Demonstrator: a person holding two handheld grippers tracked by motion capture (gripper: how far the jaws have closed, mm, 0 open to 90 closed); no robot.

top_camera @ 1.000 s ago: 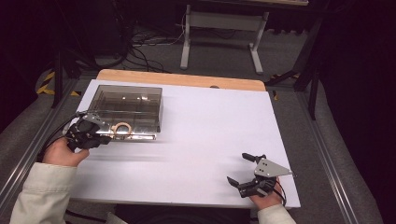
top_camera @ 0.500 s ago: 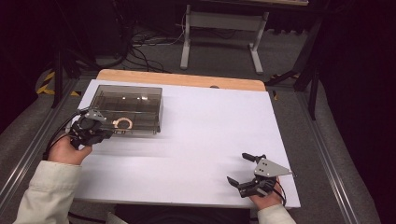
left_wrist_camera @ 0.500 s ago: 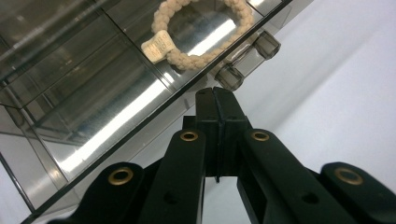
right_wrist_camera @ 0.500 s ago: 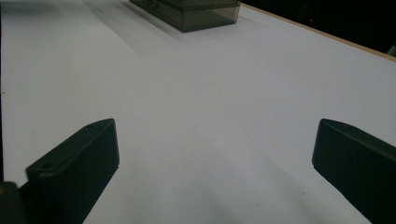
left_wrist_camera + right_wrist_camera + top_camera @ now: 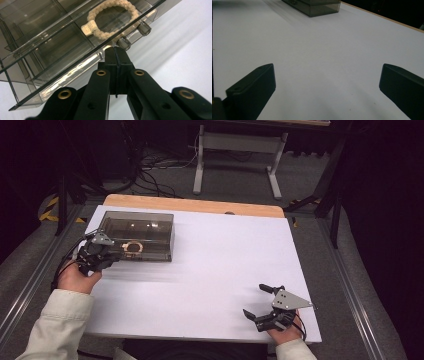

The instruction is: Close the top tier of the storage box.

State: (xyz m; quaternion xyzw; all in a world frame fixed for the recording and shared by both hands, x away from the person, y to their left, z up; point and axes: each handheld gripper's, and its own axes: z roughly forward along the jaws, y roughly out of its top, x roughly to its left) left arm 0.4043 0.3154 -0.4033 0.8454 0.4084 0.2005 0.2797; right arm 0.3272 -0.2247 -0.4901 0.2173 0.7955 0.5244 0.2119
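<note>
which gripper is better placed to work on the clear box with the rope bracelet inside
Left. The left gripper, shut, sits right at the clear box front; the right gripper rests open far across the table.

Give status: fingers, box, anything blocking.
Left gripper shut, fingertips at the drawer front of the smoky clear box. Right gripper open, idle near the table's front edge. Braided bracelet lies in the drawer. Nothing in the way.

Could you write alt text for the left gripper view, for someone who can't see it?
Two black jaws of the left gripper stand shut, tips against the front edge of a smoky clear plastic box. Inside lies a cream braided bracelet with a small tag, on a white table.
</note>
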